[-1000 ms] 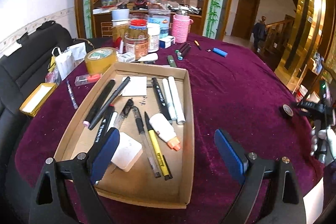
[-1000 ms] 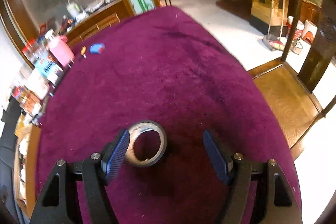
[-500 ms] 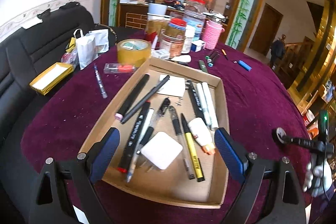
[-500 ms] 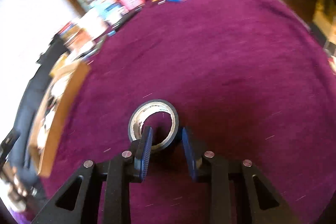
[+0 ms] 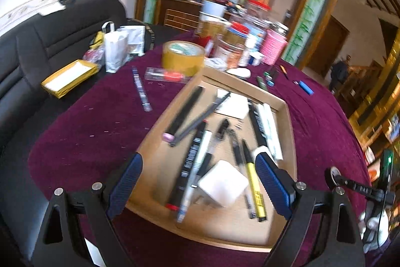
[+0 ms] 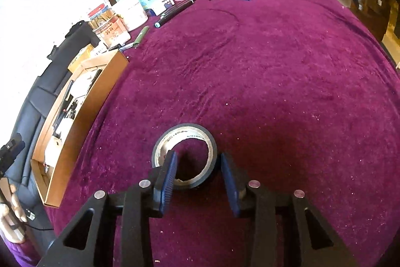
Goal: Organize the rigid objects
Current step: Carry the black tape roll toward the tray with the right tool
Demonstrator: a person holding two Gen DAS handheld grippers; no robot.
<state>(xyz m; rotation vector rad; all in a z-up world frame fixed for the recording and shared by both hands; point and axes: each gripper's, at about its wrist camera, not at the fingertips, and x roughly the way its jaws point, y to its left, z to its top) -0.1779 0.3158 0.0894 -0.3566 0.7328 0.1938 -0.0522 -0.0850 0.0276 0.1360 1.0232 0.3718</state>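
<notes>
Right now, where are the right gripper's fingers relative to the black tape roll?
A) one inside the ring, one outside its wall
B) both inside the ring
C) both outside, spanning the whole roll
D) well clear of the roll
A: in the right wrist view the right gripper has one finger inside the black tape roll and the other outside its wall.

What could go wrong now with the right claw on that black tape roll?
1. The right claw grips the tape roll by one side of its ring only, one finger inside the hole; its jaws have just eased wider, so the roll may tip or slip.
2. The cardboard tray is crowded with pens, so the roll may land on them.
3. The open left claw hangs over the tray; the claws may collide.
</notes>
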